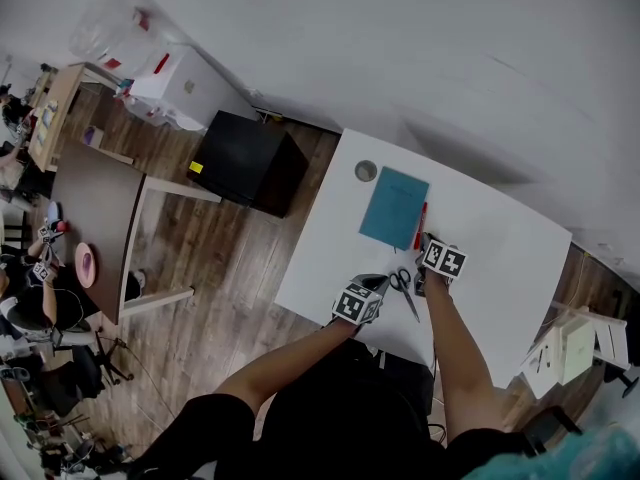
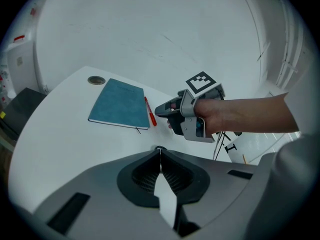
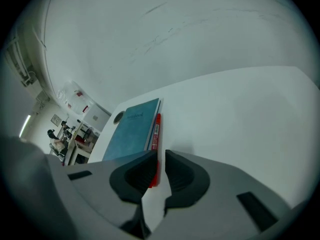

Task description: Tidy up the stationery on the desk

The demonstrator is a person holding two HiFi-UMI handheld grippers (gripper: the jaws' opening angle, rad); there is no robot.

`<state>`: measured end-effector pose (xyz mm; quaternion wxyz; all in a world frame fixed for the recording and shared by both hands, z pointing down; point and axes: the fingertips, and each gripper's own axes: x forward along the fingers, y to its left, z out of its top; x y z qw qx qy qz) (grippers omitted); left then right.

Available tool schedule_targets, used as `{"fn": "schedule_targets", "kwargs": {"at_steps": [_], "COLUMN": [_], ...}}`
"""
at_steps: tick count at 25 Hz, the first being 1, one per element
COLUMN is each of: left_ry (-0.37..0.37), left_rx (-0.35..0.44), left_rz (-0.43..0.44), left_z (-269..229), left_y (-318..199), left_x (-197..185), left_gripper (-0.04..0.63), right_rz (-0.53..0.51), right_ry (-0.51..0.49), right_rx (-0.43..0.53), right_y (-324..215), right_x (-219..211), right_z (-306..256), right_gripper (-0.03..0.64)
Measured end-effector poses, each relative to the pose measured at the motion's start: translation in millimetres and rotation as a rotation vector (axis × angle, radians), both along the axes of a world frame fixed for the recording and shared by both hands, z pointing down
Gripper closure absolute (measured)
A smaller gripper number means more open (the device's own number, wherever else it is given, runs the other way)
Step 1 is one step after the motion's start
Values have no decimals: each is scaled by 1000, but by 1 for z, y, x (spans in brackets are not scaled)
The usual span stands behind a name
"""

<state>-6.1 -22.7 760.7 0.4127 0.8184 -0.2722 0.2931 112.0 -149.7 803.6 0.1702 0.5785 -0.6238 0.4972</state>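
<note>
A teal notebook (image 1: 393,206) lies on the white desk (image 1: 500,258), with a red pen (image 1: 420,226) along its right edge. In the right gripper view the pen (image 3: 155,129) runs into the narrow gap of my right gripper (image 3: 160,169), whose jaws are shut on its near end; the pen rests on the desk. Black scissors (image 1: 403,286) lie between the two grippers. My left gripper (image 2: 160,156) is shut with nothing in it and hovers at the desk's near side, facing the notebook (image 2: 117,103) and the right gripper (image 2: 192,115).
A round cable hole (image 1: 366,171) sits in the desk's far left corner. A black cabinet (image 1: 247,163) stands on the wood floor left of the desk, a white stool (image 1: 578,346) to the right. The wall is close behind the desk.
</note>
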Motion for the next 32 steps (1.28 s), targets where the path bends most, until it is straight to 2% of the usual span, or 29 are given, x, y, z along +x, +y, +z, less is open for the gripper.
{"fn": "schedule_targets", "kwargs": {"at_steps": [5, 15, 20, 25, 29, 32], "left_ry": [-1, -4, -6, -18, -30, -45], "left_rx": [3, 3, 11, 20, 23, 25], "left_rz": [4, -1, 5, 27, 42, 62], "left_z": [-1, 0, -1, 2, 4, 10], "left_y": [1, 2, -1, 1, 4, 9], "left_x": [0, -6, -9, -10, -12, -17], "left_gripper": [580, 580, 580, 580, 580, 580], "right_rz": [-27, -70, -58, -55, -38, -68], "right_ry": [-42, -11, 0, -10, -62, -57], "right_rx": [-11, 11, 20, 33, 43, 48], "right_y": [1, -13, -9, 8, 34, 57], "right_x": [-15, -15, -11, -11, -15, -21], "right_z": [6, 6, -1, -10, -23, -30], "right_gripper": [554, 554, 554, 554, 554, 554]}}
